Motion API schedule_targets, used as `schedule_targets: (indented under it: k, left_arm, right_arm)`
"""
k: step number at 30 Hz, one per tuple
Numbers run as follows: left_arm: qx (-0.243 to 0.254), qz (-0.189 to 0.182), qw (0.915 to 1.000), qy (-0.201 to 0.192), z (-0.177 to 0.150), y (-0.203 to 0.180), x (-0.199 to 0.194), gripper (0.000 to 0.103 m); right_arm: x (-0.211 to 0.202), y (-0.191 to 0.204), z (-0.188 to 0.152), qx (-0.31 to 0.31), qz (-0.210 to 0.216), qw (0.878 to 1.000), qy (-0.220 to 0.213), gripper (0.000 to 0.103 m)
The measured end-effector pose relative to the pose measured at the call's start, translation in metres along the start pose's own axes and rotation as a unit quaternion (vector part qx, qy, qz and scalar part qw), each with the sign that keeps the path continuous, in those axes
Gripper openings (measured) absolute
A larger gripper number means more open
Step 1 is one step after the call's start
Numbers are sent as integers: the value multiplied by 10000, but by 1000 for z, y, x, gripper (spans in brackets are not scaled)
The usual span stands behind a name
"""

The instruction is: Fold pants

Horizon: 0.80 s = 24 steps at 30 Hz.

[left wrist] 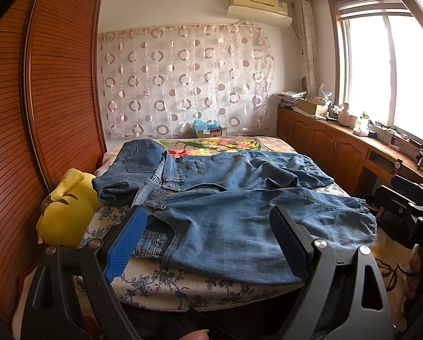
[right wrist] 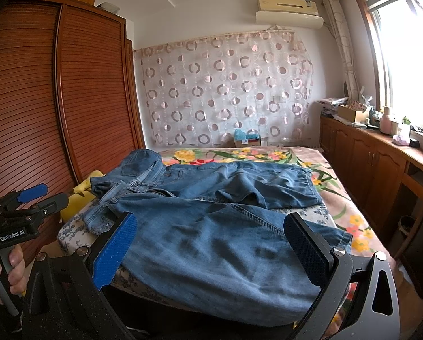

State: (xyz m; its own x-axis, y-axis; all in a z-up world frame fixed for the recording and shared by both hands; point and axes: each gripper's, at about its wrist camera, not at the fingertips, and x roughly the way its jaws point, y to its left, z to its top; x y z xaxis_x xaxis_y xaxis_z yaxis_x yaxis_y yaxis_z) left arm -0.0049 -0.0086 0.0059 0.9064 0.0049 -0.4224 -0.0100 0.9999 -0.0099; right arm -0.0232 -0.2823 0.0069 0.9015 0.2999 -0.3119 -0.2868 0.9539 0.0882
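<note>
Left wrist view first: my left gripper (left wrist: 208,243) sits at the near edge of the bed (left wrist: 166,283), its fingers spread wide with nothing clamped between them. The blue pad (left wrist: 126,243) is over the waistband area, the dark pad (left wrist: 290,243) over the leg fabric; I cannot tell whether either touches the denim. The jeans (left wrist: 225,221) lie flat across the bed, waistband toward the left, legs running right, the far leg rumpled. A yellow plush toy (left wrist: 67,215) rests beside the waistband, against the wooden wardrobe (left wrist: 61,85).

Over to the right wrist view: my right gripper (right wrist: 211,252) has its fingers spread just as wide, framing the near leg of the jeans (right wrist: 211,243), gripping nothing. My left hand (right wrist: 2,272) shows at the frame's left edge, wrapped around the other tool's handle. Floral bedding (right wrist: 353,226) peeks out past the hem.
</note>
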Motion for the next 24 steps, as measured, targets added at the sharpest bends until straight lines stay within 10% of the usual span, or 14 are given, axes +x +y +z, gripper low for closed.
schedule_targets:
  k: [24]
  left_arm:
    - [7,-40,9992,396,-1,-5,17,90]
  right_arm:
    - [11,-14,-7,8,-132,9997,201,103]
